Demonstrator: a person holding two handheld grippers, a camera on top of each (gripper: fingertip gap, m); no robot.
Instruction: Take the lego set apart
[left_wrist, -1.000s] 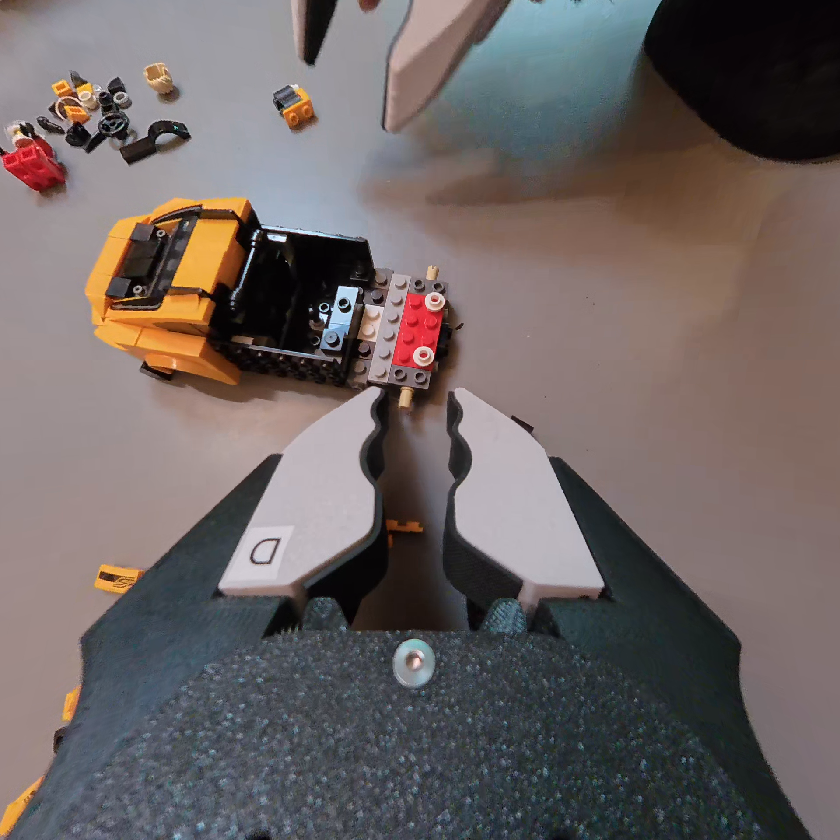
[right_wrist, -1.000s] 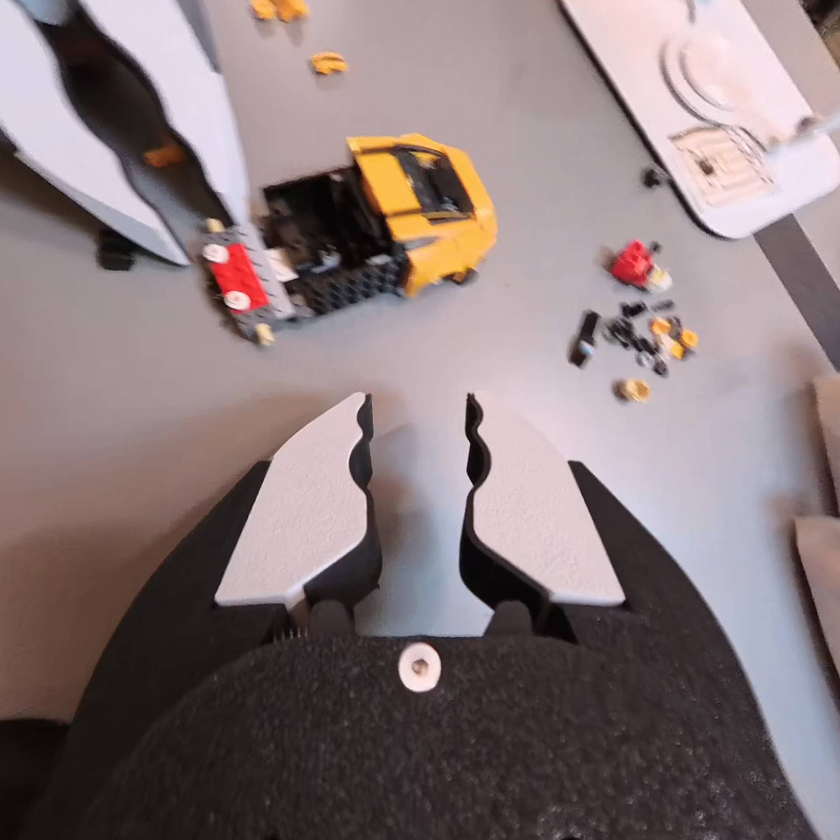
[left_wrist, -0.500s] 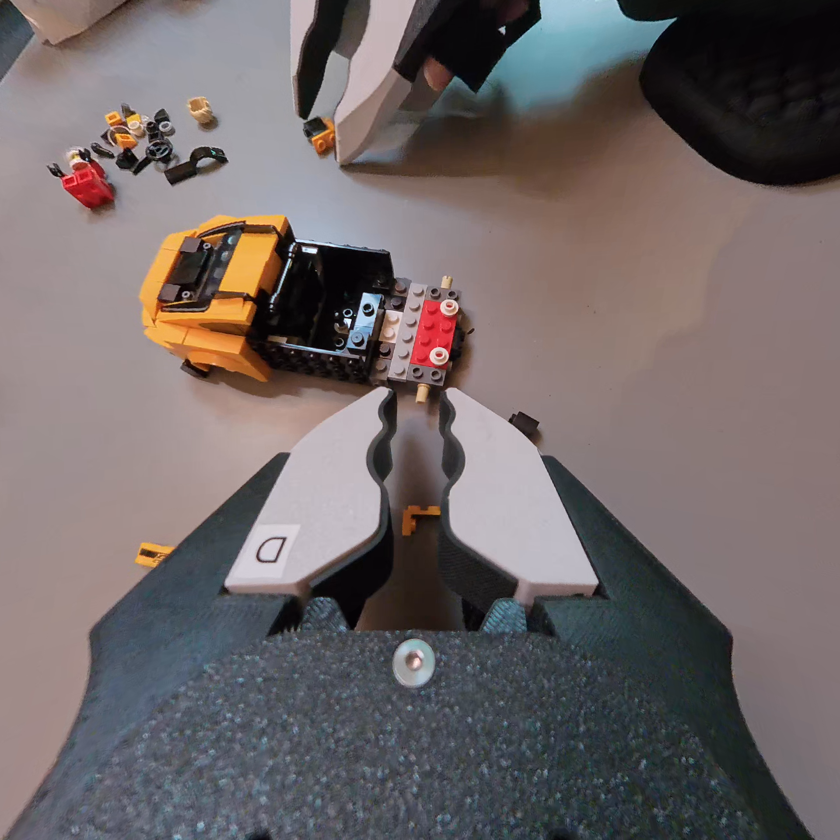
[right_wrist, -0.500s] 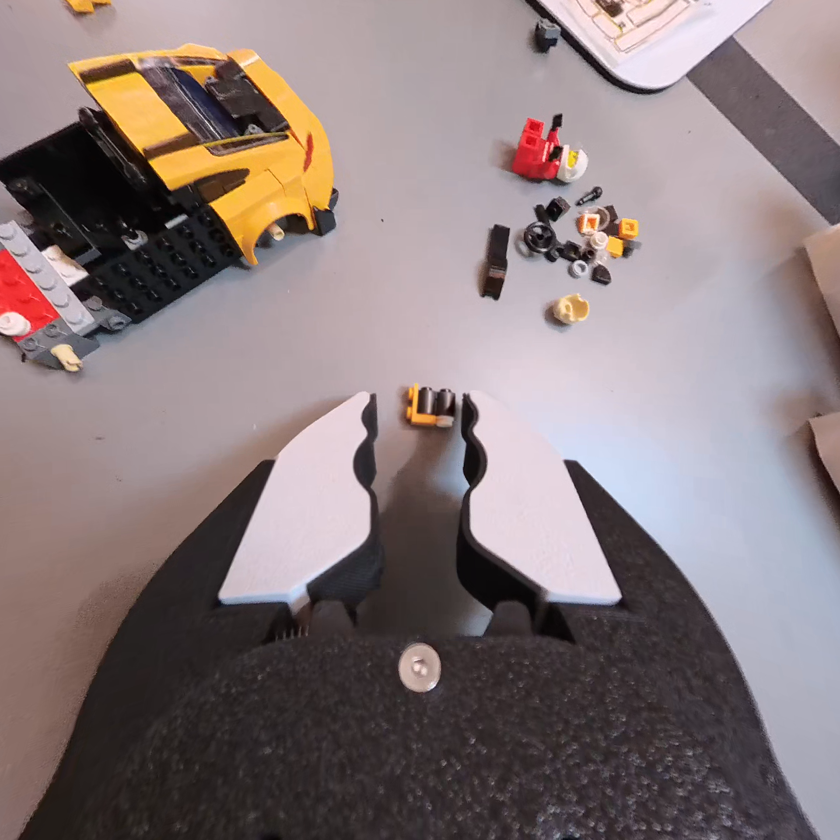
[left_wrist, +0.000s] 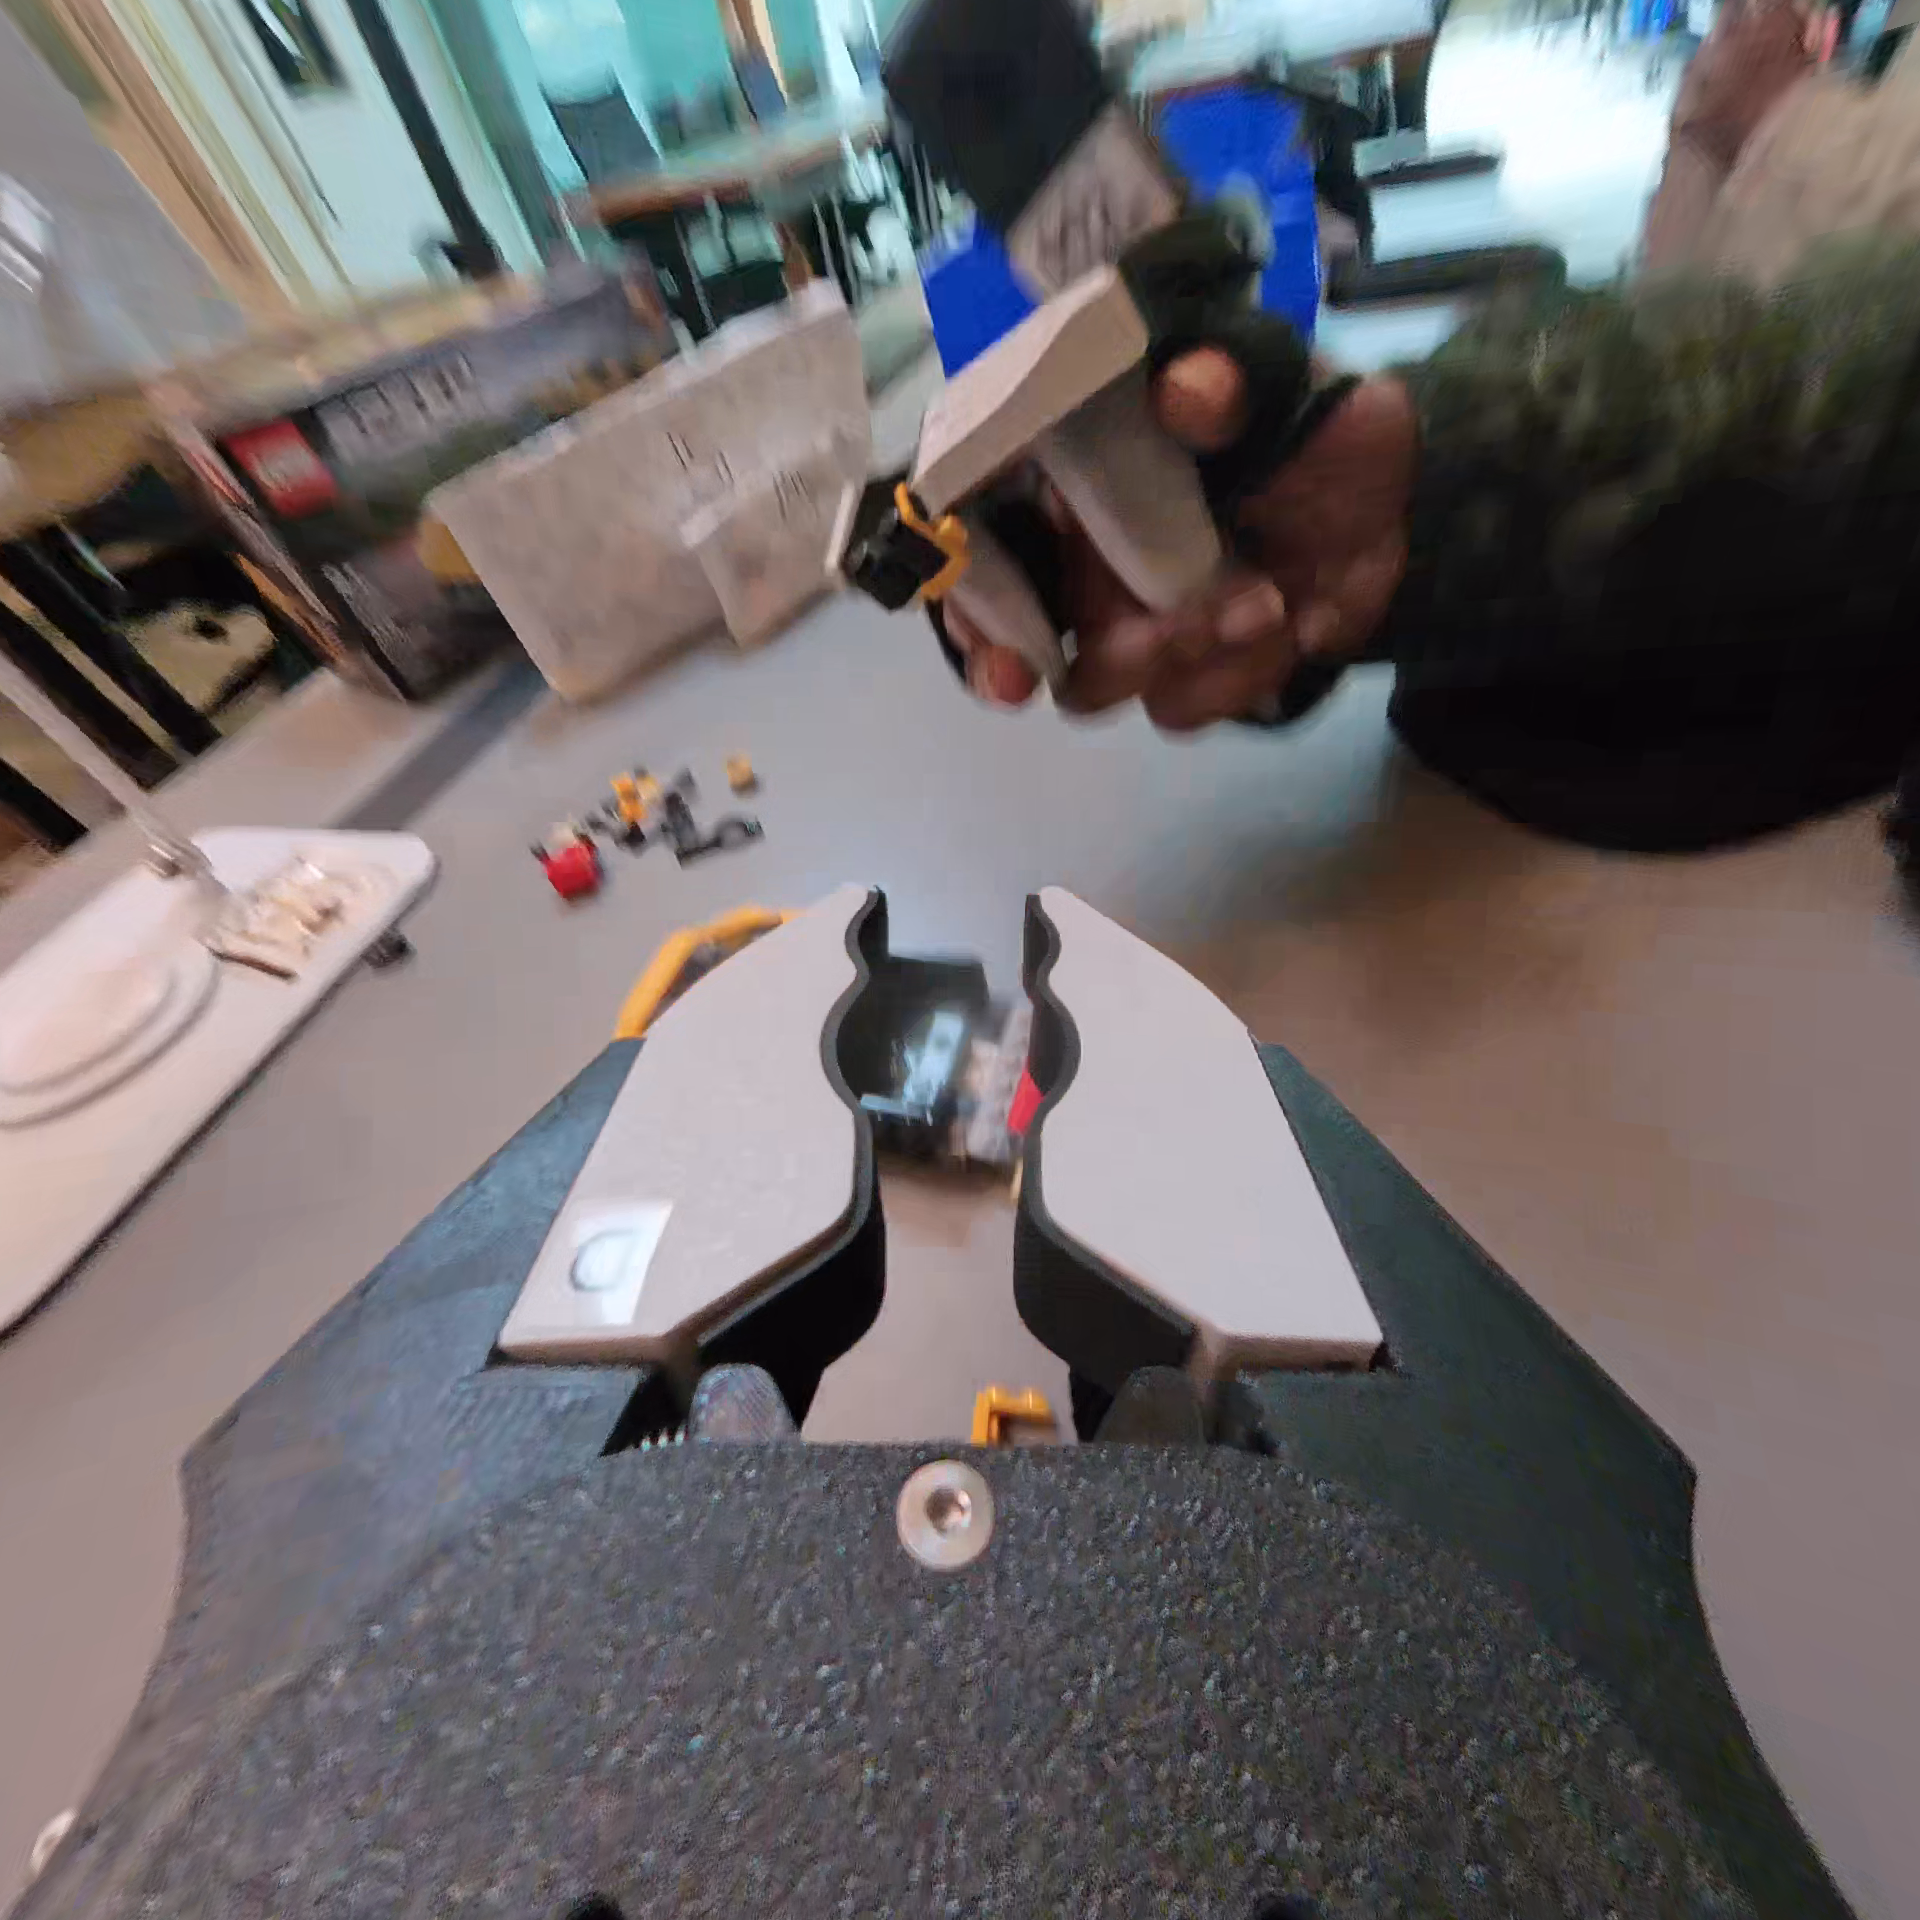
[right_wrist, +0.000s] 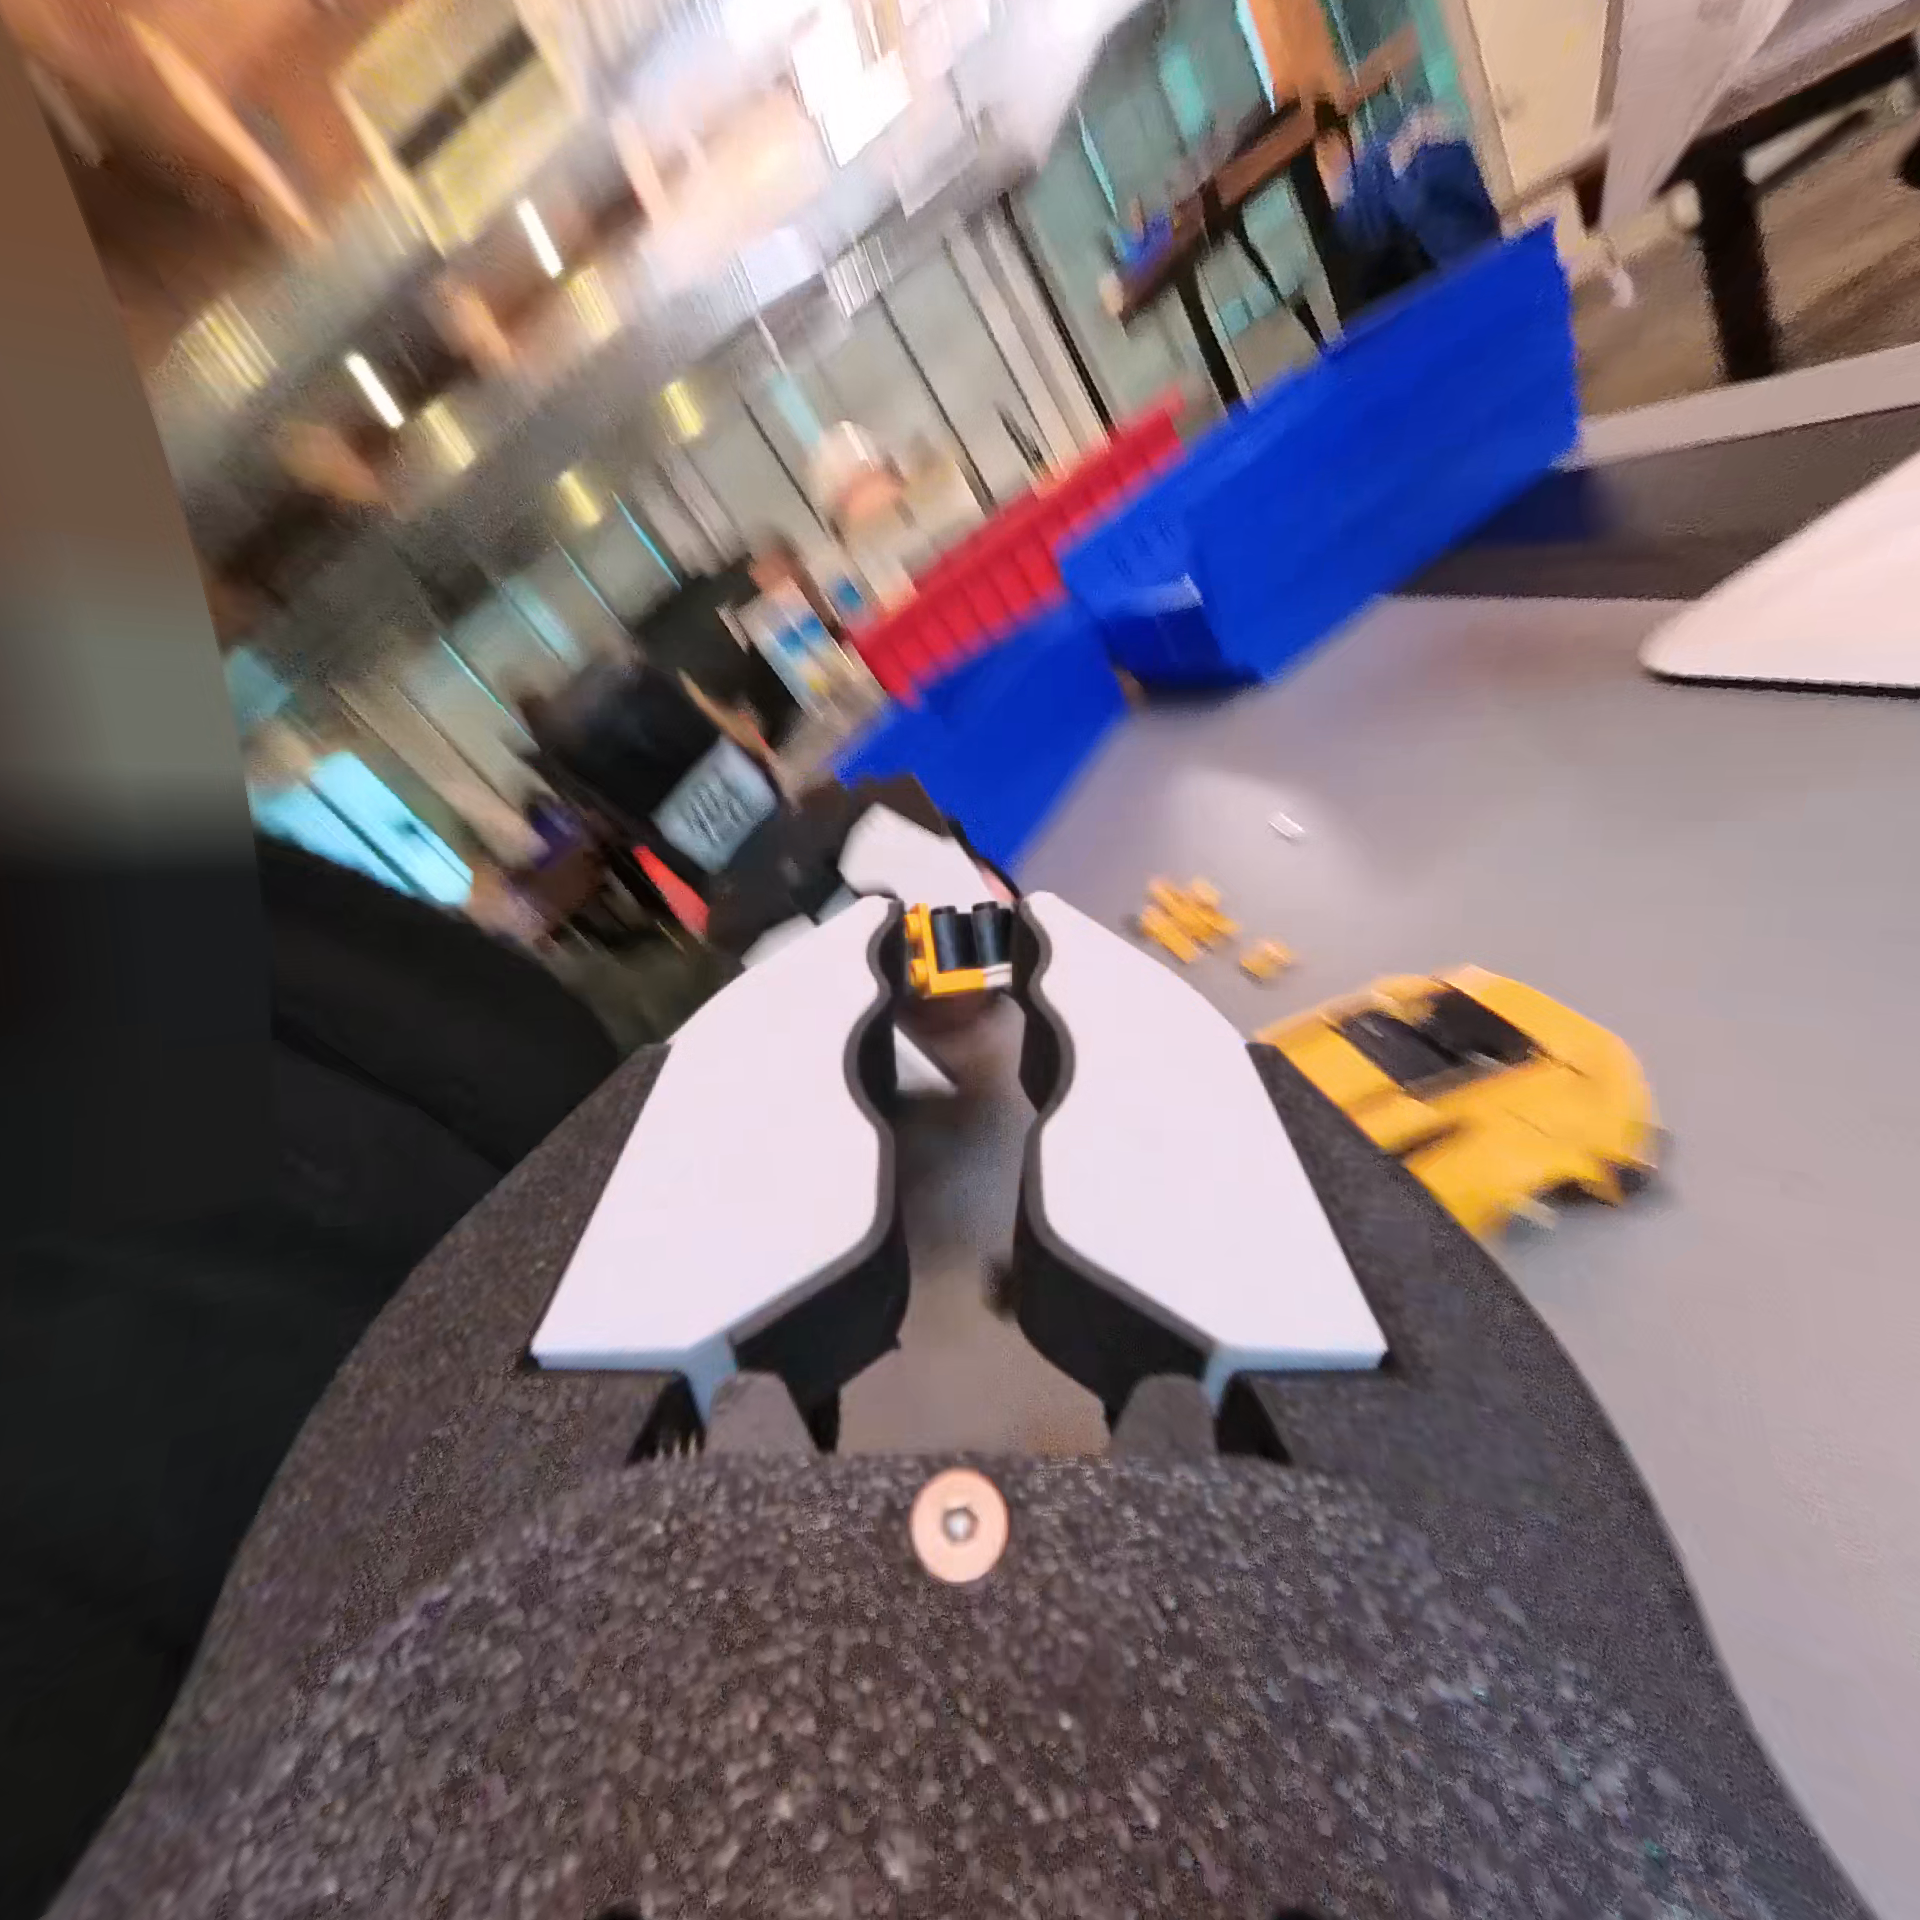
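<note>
Left wrist view: the left gripper (left_wrist: 954, 914) has tilted up from the table (left_wrist: 1455, 1143), jaws spread over the lego car (left_wrist: 935, 1049); farther off, the right gripper (left_wrist: 904, 551) has lifted. Right wrist view: its jaws now pinch the small orange-and-black piece (right_wrist: 956, 951); the yellow car, blurred, seems to lie right.

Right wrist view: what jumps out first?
The right hand-held gripper pinches a small orange and black lego piece at its tips, lifted off the grey table. To its right lies the yellow lego car. The left hand-held gripper is open above the car's black middle.
</note>
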